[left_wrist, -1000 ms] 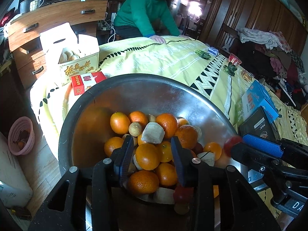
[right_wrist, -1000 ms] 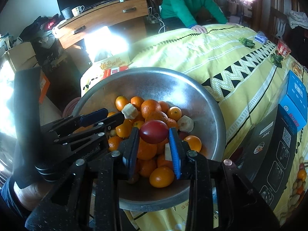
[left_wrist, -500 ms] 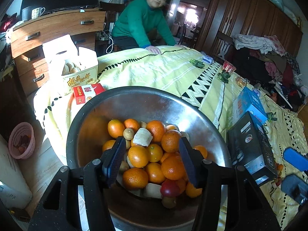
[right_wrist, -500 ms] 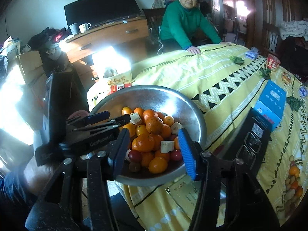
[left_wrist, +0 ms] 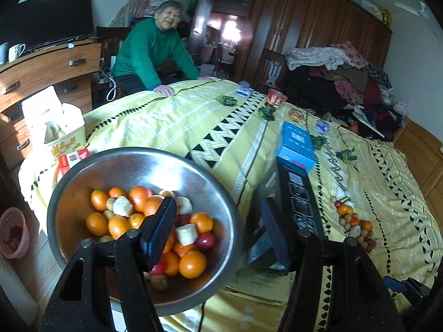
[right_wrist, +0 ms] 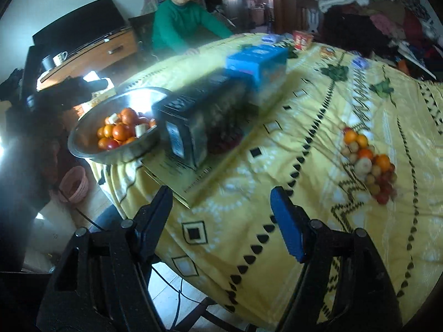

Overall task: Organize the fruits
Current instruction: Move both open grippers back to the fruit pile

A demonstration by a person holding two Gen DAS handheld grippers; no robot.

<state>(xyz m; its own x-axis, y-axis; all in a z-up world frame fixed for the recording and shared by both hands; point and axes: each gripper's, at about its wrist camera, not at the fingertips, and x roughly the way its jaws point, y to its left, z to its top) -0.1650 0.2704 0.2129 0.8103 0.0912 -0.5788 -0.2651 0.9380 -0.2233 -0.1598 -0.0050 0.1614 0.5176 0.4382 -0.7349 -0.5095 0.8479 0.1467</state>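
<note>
The right gripper [right_wrist: 221,221] hangs with its jaws apart and nothing between them, above the yellow bedspread [right_wrist: 277,166] near the bed's edge; the jaws have just been opening. The left gripper [left_wrist: 218,229] is also apart and empty, jaws just opened wider, hovering over the near rim of the steel bowl [left_wrist: 210,177], which holds oranges, small red fruits and pale pieces. Beside the bowl stand a black box [right_wrist: 193,127] and a blue box [right_wrist: 260,61]. Further along the bedspread lies a loose pile of fruit [right_wrist: 368,160], well apart from the bowl. A person in a green sweater [right_wrist: 177,27] leans on the far side. The likely step is fetching another fruit from the pile: the right gripper should approach from above, pick an outlying fruit, and close gently so neighbours do not roll
</note>
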